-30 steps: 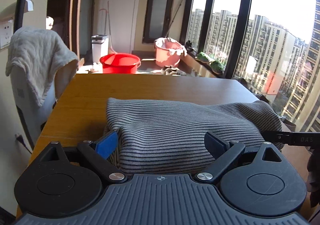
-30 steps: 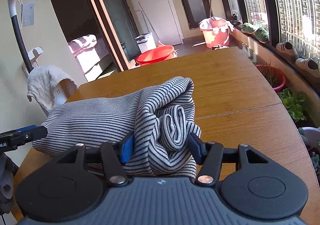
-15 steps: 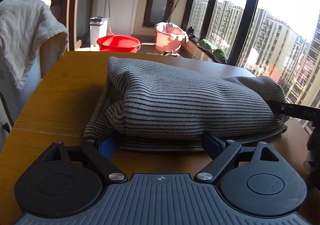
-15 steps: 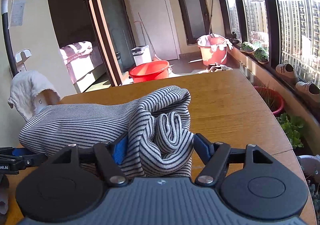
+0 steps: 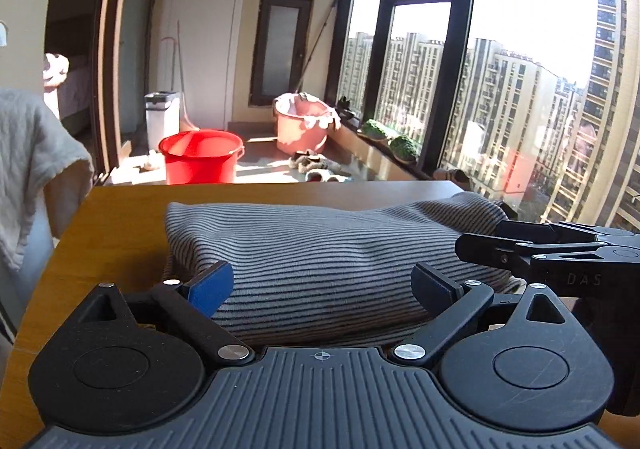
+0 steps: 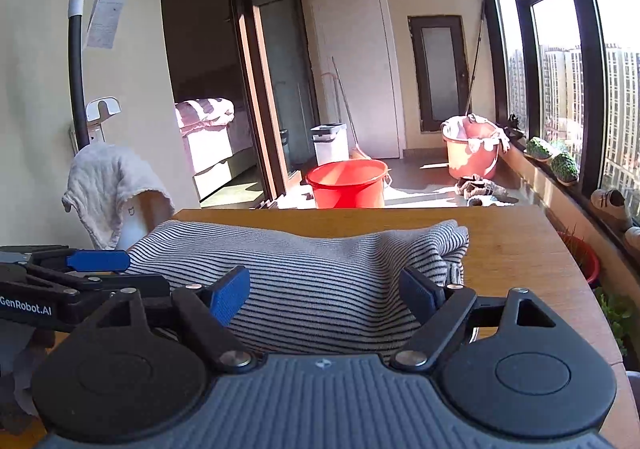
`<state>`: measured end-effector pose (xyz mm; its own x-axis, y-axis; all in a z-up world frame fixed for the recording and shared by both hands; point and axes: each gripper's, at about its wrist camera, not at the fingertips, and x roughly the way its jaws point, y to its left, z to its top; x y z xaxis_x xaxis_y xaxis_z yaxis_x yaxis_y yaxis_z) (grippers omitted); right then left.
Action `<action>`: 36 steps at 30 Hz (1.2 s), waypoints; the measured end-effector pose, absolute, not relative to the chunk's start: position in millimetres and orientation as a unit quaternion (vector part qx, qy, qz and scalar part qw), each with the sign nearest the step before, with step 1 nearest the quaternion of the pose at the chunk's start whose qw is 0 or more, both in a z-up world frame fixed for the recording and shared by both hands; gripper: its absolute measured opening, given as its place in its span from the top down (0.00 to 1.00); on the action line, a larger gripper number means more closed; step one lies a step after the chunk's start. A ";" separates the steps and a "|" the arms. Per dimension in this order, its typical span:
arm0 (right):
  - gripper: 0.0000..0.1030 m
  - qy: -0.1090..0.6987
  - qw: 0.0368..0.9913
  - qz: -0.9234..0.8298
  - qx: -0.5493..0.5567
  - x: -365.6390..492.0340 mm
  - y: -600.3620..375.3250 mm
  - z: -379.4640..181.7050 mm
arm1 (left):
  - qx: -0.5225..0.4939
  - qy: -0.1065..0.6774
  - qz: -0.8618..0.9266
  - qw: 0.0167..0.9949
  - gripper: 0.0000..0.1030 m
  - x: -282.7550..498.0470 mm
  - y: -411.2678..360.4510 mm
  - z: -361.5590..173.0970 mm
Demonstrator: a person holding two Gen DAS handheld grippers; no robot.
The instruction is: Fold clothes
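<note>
The grey-and-black striped knit garment is lying folded into a thick bundle on the brown wooden table, right in front of both tongs. The left gripper is spread about as wide as it goes, its jaws having just been opening — the bundle's near edge sits between the blue pads, but nothing is pinched. Same for the right gripper: jaws just opened, cloth between them, not gripped.

The step looks like a release after a fold, so a clean job probably means the tongs being drawn straight back, low and level, so no stripe is snagged and the top layer isn't dragged open. The fold should likely be pressed flat afterwards — it looks puffy.

The right wrist view shows the bundle's loose, layered end off to the right of the tongs, which is hidden in the left view. The left view shows the neat rounded corner on the opposite end.
</note>
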<state>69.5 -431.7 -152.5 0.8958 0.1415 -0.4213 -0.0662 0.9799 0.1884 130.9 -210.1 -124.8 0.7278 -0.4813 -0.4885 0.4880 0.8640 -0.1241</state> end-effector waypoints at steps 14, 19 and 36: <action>0.00 0.210 0.977 -0.020 0.013 73.0 -409.7 -169.5 | 0.048 0.203 -0.235 0.949 0.00 111.1 -232.7 -143.6; 0.00 0.188 0.978 -0.057 0.066 23.4 -408.9 -168.9 | 0.026 0.196 -0.199 0.960 0.00 69.9 -219.1 -143.4; 0.00 0.359 0.923 -0.128 0.056 10.6 -397.8 -190.8 | 0.065 0.338 -0.063 0.937 0.00 68.6 -225.6 -156.5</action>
